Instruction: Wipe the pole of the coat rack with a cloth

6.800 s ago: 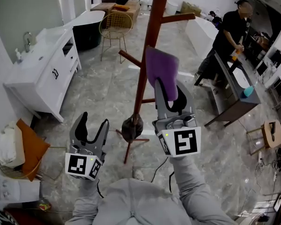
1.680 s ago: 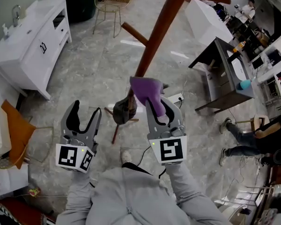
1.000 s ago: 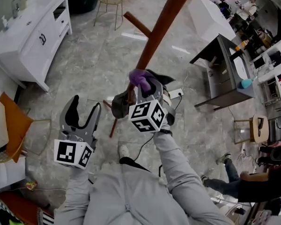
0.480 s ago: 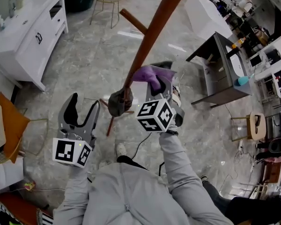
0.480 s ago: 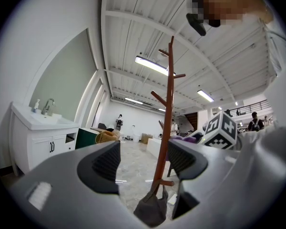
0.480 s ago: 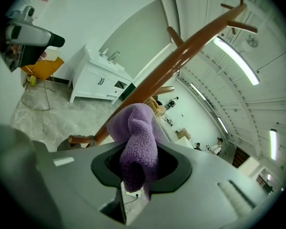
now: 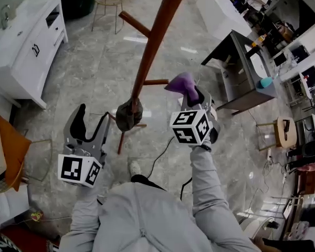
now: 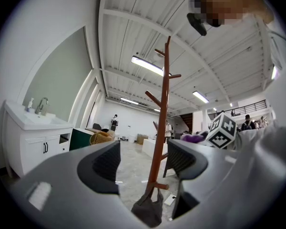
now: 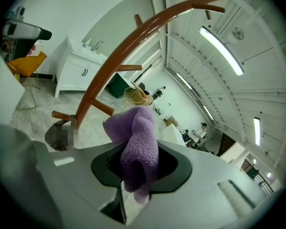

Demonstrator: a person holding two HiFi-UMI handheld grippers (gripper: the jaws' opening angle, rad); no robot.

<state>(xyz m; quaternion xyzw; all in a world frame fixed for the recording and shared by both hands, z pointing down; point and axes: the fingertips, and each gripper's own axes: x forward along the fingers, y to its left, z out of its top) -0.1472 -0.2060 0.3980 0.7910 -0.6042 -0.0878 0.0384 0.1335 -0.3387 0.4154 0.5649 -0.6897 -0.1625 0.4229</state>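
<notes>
Cloth (image 9: 138, 147), purple and fuzzy, is pinched between the jaws of the right gripper (image 7: 191, 92), bunched and sticking out past their tips. The left gripper (image 7: 93, 118) is held low at the left with its jaws spread and nothing between them. The cloth sits just right of the brown pole (image 7: 152, 41) of the coat rack, near the tip of a lower peg (image 7: 156, 82) and apart from the pole itself. A dark grey bag (image 7: 128, 114) hangs low on the pole. Farther off stand a white vanity cabinet (image 7: 26, 51) and a dark table (image 7: 241, 67).
</notes>
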